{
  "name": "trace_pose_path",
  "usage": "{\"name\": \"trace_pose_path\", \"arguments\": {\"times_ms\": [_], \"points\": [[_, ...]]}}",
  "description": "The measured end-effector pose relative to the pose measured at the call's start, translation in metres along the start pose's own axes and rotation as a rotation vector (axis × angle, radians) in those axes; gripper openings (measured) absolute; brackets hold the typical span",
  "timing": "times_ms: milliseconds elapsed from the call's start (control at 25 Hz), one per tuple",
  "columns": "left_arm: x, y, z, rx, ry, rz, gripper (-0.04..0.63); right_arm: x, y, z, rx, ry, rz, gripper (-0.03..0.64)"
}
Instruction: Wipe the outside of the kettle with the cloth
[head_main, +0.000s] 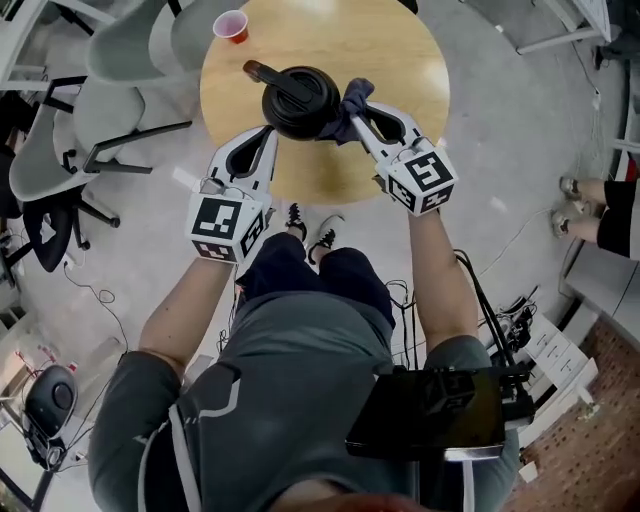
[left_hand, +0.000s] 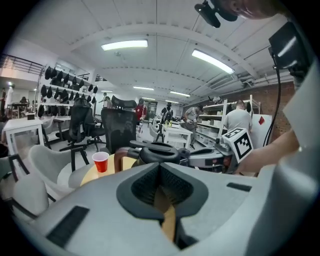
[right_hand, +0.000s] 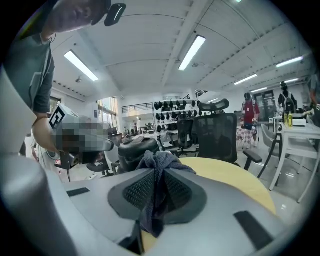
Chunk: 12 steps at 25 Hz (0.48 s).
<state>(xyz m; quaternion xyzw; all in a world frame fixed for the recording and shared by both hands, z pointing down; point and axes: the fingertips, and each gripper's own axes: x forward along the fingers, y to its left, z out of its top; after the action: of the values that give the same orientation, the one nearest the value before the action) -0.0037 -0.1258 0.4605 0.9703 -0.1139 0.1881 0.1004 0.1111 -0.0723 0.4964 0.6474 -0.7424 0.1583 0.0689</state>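
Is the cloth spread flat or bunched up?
Bunched: the cloth is gathered in a wad, pinched in the right gripper, beside the kettle.

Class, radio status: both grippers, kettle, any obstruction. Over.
Left gripper shut, empty, by the kettle. Right gripper shut on cloth at kettle's side. Red cup stands apart; nothing blocking.

**Round bench carrying a kettle and a cup**

A round bench (head_main: 400, 60) with a light wooden top is standing on a pale grey floor (head_main: 500, 150). A black kettle (head_main: 300, 100) is sitting directly on it, close to the edge nearest the person and a little left of the middle. Its lid is on and its handle is pointing towards the far left. A red cup (head_main: 231, 26) is standing upright near the far left rim, apart from the kettle.
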Motion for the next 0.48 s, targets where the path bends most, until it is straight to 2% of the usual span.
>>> {"name": "trace_pose_path", "arguments": {"times_ms": [240, 480], "points": [[-0.001, 0.002, 0.022, -0.001, -0.047, -0.018, 0.009, 0.012, -0.001, 0.033, -0.078, -0.006, 0.034, 0.064], [0.008, 0.006, 0.036, -0.016, -0.079, 0.076, 0.009, 0.024, -0.006, 0.032, -0.096, -0.034, 0.144, 0.064]]}}
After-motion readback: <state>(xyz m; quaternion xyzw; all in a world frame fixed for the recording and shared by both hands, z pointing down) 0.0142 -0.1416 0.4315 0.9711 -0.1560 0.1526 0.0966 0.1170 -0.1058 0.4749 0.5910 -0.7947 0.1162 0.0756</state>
